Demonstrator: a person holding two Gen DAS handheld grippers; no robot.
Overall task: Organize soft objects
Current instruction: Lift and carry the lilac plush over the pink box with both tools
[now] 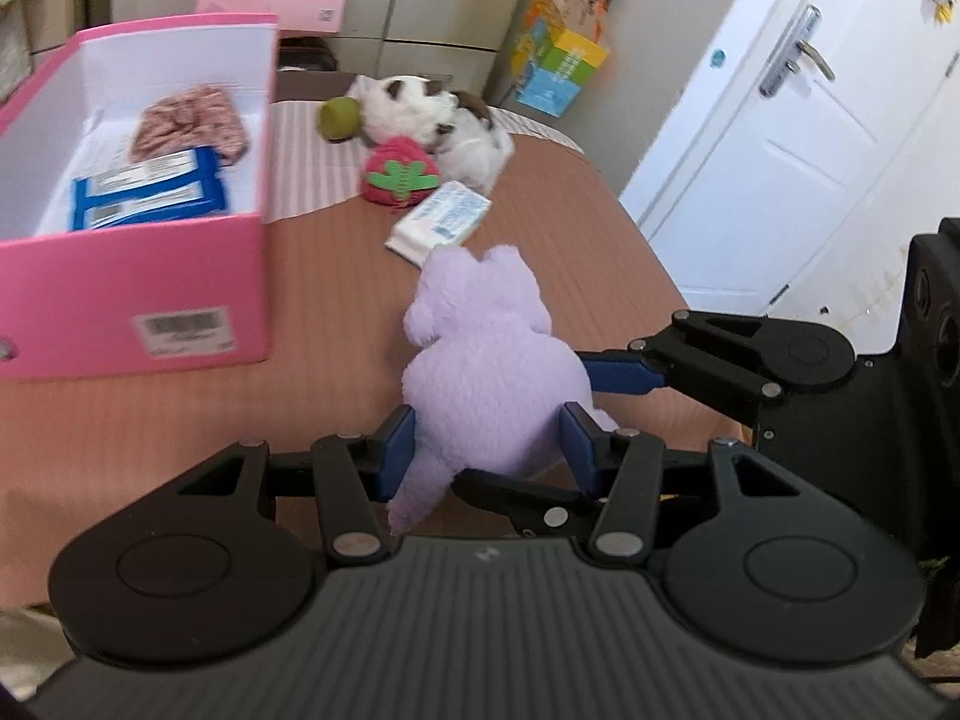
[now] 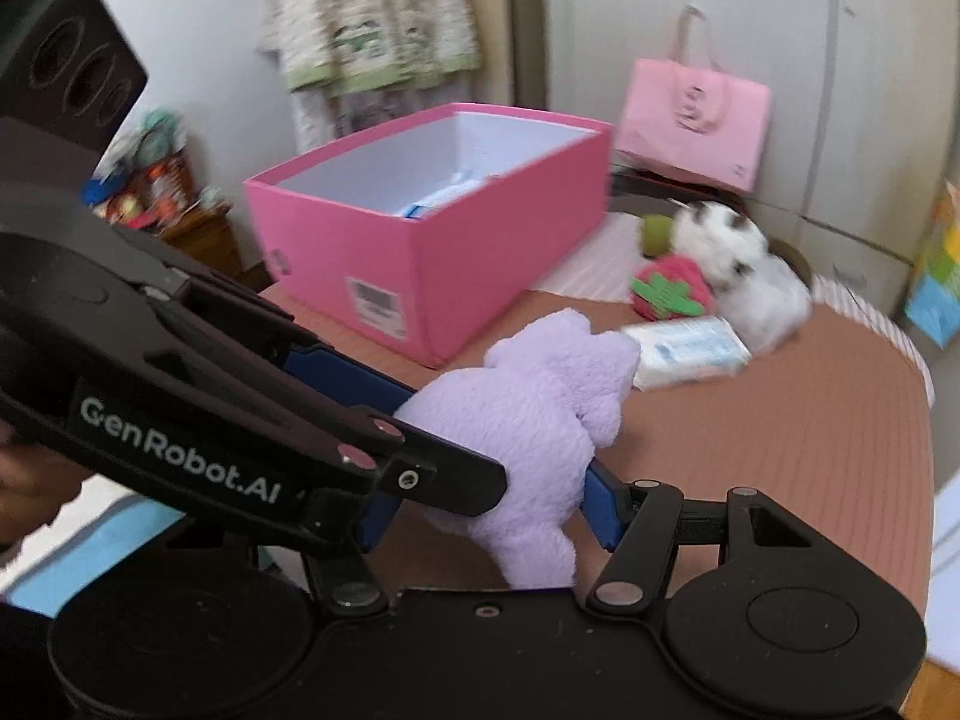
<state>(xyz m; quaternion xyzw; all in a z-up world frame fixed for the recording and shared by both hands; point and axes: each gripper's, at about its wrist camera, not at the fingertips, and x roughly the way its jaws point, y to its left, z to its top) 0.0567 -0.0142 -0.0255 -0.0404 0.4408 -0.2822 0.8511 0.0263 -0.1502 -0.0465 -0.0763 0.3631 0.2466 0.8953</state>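
A lilac plush animal (image 1: 480, 354) is held between both grippers over the brown striped table cover (image 1: 312, 312). My left gripper (image 1: 487, 441) is shut on its lower body, one blue pad on each side. My right gripper (image 2: 486, 510) is shut on the same plush (image 2: 540, 408) from the right, and one of its blue fingers (image 1: 624, 375) presses into the toy's flank. In the right wrist view the left gripper crosses from the left and hides the right gripper's left finger. The open pink box (image 1: 120, 312) stands to the left.
The box holds a floral cloth piece (image 1: 192, 120) and a blue-and-white pack (image 1: 150, 192). Behind the plush lie a tissue pack (image 1: 441, 219), a strawberry toy (image 1: 399, 177), a white-and-brown plush dog (image 1: 432, 108) and a green cylinder (image 1: 337, 117). A white door (image 1: 780, 150) is at the right.
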